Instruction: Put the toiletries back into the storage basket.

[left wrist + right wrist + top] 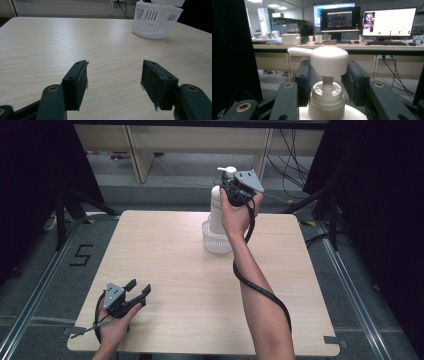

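- Right hand-held gripper (231, 187): clamped around neck of white pump bottle (216, 210), bottle upright in white basket (216, 241) at far side of desk (165, 250).
- Left hand-held gripper (140, 290): jaws wide, empty, low over near desk corner.

A black "5" (81, 255) is marked on the floor (40, 265)

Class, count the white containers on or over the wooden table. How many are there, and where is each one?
2. A slotted white basket stands at the table's far edge. A white pump bottle is upright in or just over it, the right gripper around its neck. The basket may hide more.
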A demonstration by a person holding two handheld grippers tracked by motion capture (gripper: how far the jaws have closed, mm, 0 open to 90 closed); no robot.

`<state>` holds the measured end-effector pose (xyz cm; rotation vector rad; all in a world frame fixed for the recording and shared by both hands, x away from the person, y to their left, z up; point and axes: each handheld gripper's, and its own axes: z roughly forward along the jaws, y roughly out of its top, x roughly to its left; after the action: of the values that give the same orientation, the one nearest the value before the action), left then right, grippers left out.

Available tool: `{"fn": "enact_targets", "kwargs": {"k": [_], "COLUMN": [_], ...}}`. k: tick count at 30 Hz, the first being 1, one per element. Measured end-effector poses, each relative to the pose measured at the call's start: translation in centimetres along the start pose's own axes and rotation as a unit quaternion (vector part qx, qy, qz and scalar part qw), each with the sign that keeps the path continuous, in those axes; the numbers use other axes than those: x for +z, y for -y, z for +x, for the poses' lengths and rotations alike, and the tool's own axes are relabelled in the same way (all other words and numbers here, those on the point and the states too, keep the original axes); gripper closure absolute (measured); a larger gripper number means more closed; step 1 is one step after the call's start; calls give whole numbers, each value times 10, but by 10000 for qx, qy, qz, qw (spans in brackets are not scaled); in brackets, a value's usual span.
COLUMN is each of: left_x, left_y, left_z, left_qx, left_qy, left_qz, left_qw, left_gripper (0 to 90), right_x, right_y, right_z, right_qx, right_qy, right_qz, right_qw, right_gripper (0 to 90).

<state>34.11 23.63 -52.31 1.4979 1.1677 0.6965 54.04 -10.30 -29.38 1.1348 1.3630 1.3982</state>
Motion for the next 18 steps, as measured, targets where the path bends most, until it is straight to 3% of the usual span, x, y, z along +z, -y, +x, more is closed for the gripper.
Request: {"fn": "enact_targets", "kwargs": {"k": [8, 11, 18], "left_x": [0, 0, 0], "left_y": [0, 0, 0], "left_z": [0, 0, 0], "left_qx": [4, 4, 7], "left_qy": [-1, 2, 6], "left_qz": [-1, 1, -2], "left_qw": [10000, 10000, 10000], "left_gripper": [370, 370, 370], "right_x": [2, 4, 6], "right_y": [4, 6, 10], "right_z": [1, 0, 0], "right_qx": [75, -33, -16], "right_qy": [27, 16, 20], "right_qz": [57, 69, 158], "right_qw": [10000, 10000, 9999], "right_gripper": [605, 604, 604]}}
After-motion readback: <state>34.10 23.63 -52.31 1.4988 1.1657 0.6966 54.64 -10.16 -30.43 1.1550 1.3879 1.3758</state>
